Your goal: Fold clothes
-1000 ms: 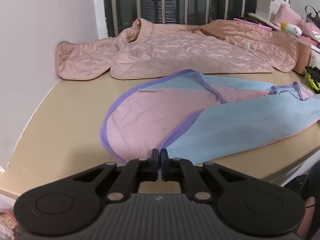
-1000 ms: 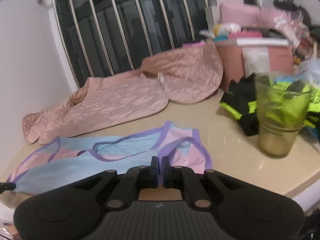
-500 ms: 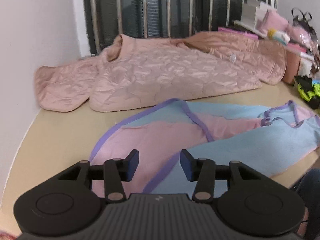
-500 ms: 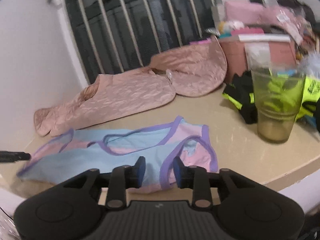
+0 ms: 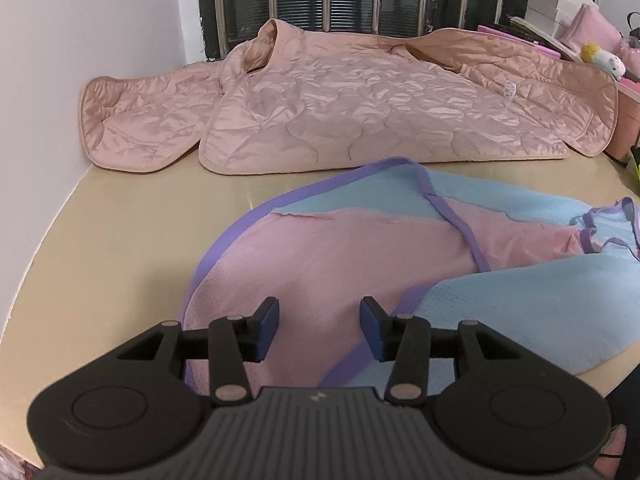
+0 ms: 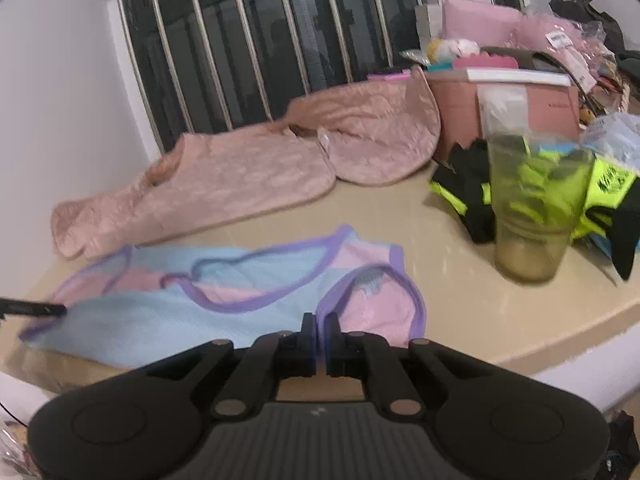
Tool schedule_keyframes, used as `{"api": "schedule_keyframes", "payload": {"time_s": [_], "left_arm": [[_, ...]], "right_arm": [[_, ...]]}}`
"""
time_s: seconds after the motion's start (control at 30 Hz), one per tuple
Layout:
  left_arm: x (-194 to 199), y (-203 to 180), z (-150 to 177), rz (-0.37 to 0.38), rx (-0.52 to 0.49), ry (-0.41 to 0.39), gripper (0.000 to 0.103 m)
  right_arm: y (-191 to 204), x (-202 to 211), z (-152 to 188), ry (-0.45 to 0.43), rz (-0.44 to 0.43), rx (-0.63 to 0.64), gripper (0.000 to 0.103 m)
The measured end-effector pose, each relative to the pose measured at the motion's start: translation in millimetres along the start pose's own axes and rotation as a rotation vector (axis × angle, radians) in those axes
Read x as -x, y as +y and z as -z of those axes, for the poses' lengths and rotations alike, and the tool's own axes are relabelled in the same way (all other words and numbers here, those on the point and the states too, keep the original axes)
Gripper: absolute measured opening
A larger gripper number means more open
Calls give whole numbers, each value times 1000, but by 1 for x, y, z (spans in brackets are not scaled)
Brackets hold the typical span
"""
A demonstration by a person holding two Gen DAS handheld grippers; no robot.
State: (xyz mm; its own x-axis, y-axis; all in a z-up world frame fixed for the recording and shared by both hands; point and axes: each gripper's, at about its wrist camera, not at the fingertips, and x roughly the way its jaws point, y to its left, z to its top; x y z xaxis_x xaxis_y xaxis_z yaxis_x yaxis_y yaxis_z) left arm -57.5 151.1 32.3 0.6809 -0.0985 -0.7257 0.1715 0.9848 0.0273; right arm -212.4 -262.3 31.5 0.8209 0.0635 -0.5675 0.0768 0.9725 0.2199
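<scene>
A pink and light-blue mesh garment with purple trim (image 5: 352, 264) lies partly folded on the beige table; it also shows in the right wrist view (image 6: 224, 300). My left gripper (image 5: 319, 330) is open and empty, just above the garment's pink lower part. My right gripper (image 6: 320, 342) has its jaws nearly together at the garment's near edge beside the purple armhole trim; whether cloth is pinched between them is unclear. The left gripper's tip (image 6: 32, 309) pokes in at the far left of the right wrist view.
A pink quilted jacket (image 5: 344, 100) lies spread along the back by the barred window. A greenish plastic cup (image 6: 534, 208), black and neon-yellow clothing (image 6: 472, 192) and pink boxes (image 6: 504, 116) crowd the right side. A white wall stands at the left.
My left gripper opened from shut and moved forward over the pink part. My right gripper opened half a second ago and has closed nearly together again at the garment's near edge.
</scene>
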Motion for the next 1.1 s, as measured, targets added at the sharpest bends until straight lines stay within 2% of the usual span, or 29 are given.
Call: {"api": "schedule_keyframes", "payload": {"time_s": [0.1,0.17,0.23,0.3,0.33,0.47,0.53,0.6,0.67,0.7,0.77,0.9,1.0,1.07,1.1], "left_arm": [[2,0,2,-3,-1,-2,46],[4,1,6,-4,7,-7,48],[9,3,13,-9,18,-20,50],[13,2,17,-17,24,-20,50],[15,2,18,-21,27,-18,50],[23,1,24,-34,37,-7,51],[23,2,19,-43,42,22,52],[23,0,10,-77,41,34,52],[26,-4,-7,-77,35,-13,52],[26,-6,-20,-52,37,-42,52],[21,-15,-45,-6,28,-80,54],[-17,-42,-86,39,-3,-71,55],[-47,-64,-99,79,-14,-32,54],[-62,-74,-103,86,-16,-10,50],[-67,-78,-102,58,-18,-12,29]], "right_arm": [[-3,-11,9,36,33,0,4],[-1,-10,12,23,56,32,5],[1,-9,14,19,76,62,9],[0,-8,14,16,90,68,20],[-1,-8,12,13,101,68,20],[4,5,-2,-55,149,93,22],[11,9,-9,-81,173,138,22],[21,11,-15,-96,147,168,22],[34,6,-17,-84,83,199,24],[41,-2,-15,-68,50,225,26],[50,-17,-10,-30,37,254,26],[52,-40,-1,48,33,249,25],[43,-39,4,39,35,221,26],[41,-37,6,33,36,227,26],[40,-37,7,31,33,228,26]]}}
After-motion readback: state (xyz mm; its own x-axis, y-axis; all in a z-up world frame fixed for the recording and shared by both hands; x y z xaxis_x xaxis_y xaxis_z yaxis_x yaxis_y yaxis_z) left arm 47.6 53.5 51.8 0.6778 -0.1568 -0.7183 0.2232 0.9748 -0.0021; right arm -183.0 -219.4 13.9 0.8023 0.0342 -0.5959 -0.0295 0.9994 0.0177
